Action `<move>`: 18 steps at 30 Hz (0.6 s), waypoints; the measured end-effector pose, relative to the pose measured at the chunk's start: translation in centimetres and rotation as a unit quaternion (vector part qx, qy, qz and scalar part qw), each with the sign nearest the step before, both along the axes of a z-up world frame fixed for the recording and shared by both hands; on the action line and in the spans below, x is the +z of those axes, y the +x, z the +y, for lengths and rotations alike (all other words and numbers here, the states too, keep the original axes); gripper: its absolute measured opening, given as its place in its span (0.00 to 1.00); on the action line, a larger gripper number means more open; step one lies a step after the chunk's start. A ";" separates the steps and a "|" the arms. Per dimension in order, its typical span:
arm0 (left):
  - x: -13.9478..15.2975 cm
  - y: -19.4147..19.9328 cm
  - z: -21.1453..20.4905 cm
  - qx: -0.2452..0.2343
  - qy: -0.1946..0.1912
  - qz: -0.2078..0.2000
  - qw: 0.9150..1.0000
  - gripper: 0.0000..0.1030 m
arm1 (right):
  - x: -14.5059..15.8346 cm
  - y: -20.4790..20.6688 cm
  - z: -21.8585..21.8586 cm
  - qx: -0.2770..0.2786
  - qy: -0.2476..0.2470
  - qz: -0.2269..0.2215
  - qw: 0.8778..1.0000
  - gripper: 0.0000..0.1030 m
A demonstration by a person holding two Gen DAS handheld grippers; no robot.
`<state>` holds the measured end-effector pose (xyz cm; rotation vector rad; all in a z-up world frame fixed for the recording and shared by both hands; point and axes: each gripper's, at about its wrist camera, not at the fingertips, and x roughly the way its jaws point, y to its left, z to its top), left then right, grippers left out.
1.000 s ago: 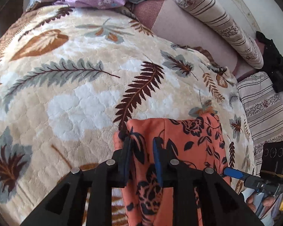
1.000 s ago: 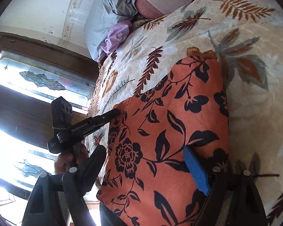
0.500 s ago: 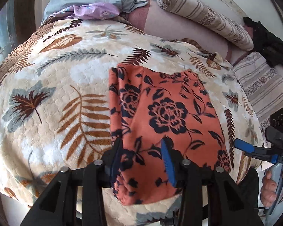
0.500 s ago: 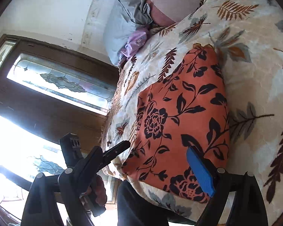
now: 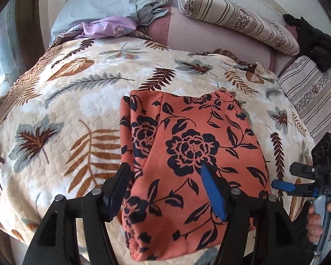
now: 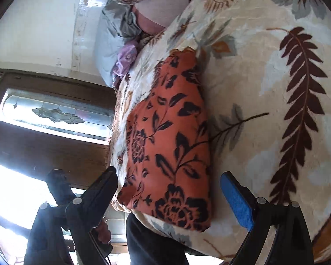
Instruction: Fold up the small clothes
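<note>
With both my left gripper [image 5: 165,183] and right gripper [image 6: 168,190] spread wide and holding nothing, the folded cloth [image 5: 187,154] lies flat on the blanket [image 5: 77,110] near its front edge, where a careless nudge could drag it off.

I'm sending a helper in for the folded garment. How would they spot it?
Find the leaf-print blanket covering the bed. Near its front edge lies the garment, folded into a flat rectangle. It alone is orange with black roses; the lilac cloth is crumpled by the pillow.
</note>
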<state>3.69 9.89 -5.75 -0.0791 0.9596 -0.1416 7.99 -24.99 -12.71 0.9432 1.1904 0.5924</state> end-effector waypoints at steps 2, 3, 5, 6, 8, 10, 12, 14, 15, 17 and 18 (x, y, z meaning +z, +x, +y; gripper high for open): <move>-2.0 1.2 -0.4 0.013 0.021 0.027 0.999 0.65 | -1.5 0.8 1.3 0.028 0.011 0.016 0.999 0.88; -3.2 1.8 -0.4 0.018 0.021 0.044 0.999 0.65 | -1.7 0.9 1.7 0.033 -0.003 0.016 0.999 0.84; -4.5 1.9 -0.2 0.030 0.006 0.054 0.998 0.65 | -1.1 1.1 2.5 0.041 -0.016 -0.004 0.999 0.59; -4.5 1.7 0.0 0.034 0.001 0.048 0.998 0.65 | -0.6 1.0 2.9 0.045 -0.038 -0.010 0.998 0.40; -4.5 1.6 0.1 0.034 0.000 0.049 0.998 0.65 | 1.1 0.5 3.8 0.059 -0.097 -0.044 0.993 0.33; -4.7 1.6 0.1 0.032 0.000 0.049 0.998 0.67 | 1.8 -0.1 5.0 0.072 -0.167 -0.068 0.981 0.32; -4.9 1.6 0.1 0.031 -0.003 0.049 0.998 0.67 | 0.3 0.2 4.9 0.080 -0.169 -0.048 0.981 0.40; -4.8 1.4 0.2 0.030 -0.003 0.047 0.998 0.67 | -0.4 0.6 2.9 0.045 -0.067 -0.010 0.997 0.58; -4.8 1.4 0.2 0.029 -0.003 0.047 0.998 0.67 | 0.0 0.7 1.9 0.021 -0.027 -0.014 0.999 0.72; -4.9 1.4 0.4 0.028 -0.007 0.046 0.999 0.67 | 1.2 1.4 0.2 -0.018 0.005 -0.039 0.999 0.87; -4.9 1.4 0.4 0.028 -0.007 0.046 0.999 0.68 | 1.5 2.2 -0.1 -0.026 0.014 -0.043 0.999 0.90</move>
